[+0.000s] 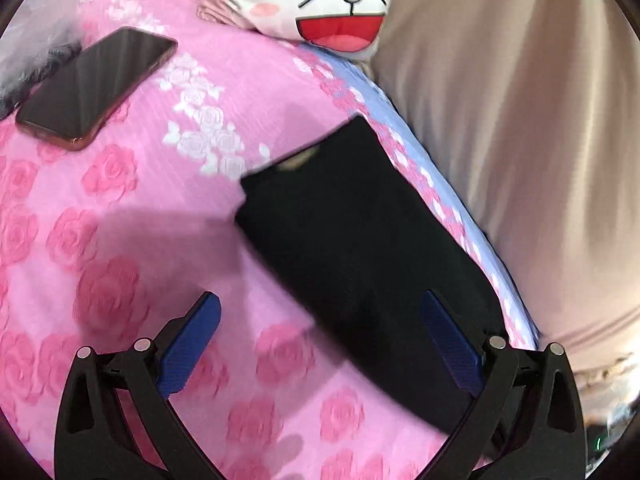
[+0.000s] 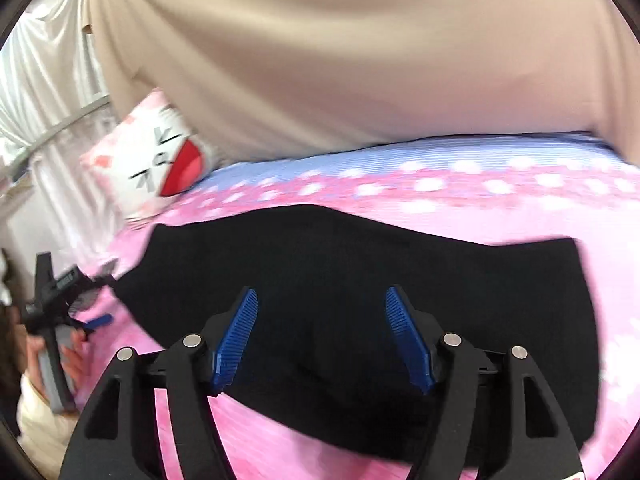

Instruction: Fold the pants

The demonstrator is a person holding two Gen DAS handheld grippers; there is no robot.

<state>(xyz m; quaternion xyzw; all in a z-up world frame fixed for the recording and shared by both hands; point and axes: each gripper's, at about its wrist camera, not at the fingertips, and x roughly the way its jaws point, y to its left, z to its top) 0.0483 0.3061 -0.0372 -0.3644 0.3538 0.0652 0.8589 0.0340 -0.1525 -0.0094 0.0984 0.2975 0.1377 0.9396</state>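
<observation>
The black pants (image 1: 352,248) lie folded into a long flat bundle on the pink rose-print bed sheet (image 1: 120,240), close to its blue-striped edge. My left gripper (image 1: 320,300) is open wide. Its right finger hangs over the near part of the pants and its left finger is over bare sheet. In the right wrist view the pants (image 2: 360,272) spread across the middle. My right gripper (image 2: 320,292) stands open just above them, with nothing pinched between its blue pads (image 2: 236,340). The left gripper (image 2: 102,300) shows at the far left, held by a hand.
A dark phone (image 1: 96,84) lies on the sheet at the upper left, beside something grey and furry (image 1: 40,64). A cartoon-face pillow (image 1: 320,0) sits at the head of the bed. Beige fabric (image 1: 520,120) hangs along the bed's far side (image 2: 320,60).
</observation>
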